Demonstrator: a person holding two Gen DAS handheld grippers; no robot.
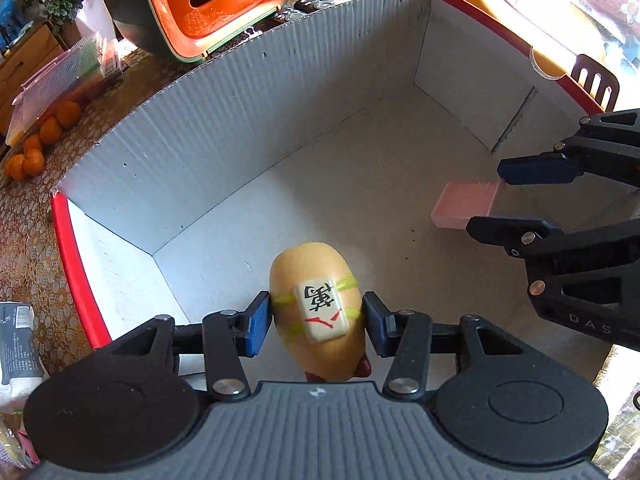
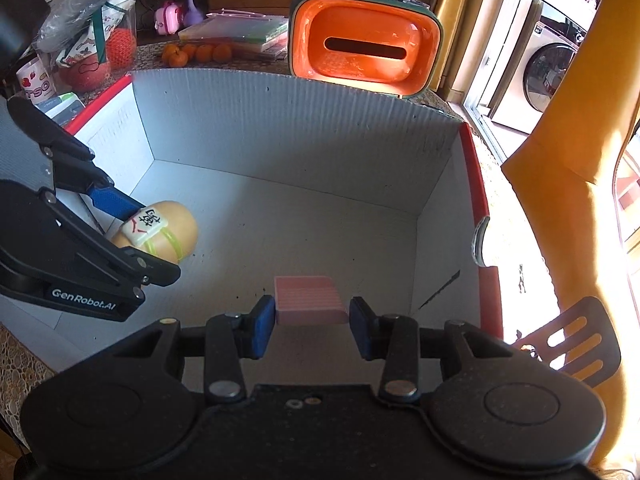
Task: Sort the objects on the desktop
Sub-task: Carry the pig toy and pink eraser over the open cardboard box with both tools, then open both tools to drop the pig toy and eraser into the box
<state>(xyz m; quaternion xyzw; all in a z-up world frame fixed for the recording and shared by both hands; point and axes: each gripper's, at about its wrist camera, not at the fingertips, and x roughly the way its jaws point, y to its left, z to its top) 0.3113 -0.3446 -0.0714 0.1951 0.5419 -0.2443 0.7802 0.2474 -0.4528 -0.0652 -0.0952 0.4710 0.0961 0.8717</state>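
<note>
Left gripper [image 1: 318, 322]: closing on the yellow egg-shaped toy [image 1: 318, 316], pads touching both flanks; toy sitting lower centre of the left wrist view, inside the cardboard box [image 1: 240, 128].
Toy axis: running away from the gripper, toward the box's far wall; tile emblem facing up.
Right gripper [image 2: 312, 322]: jaws bracketing the pink block [image 2: 310, 300] at lower centre of the right wrist view; left pad touching, right pad showing a small gap, so grip looks released or releasing.
Block position: resting on the box floor, well apart from the toy.
Nearer arm: each gripper is sitting at its own object.
Count: one toy, one pink block, one box, two grippers.
</note>
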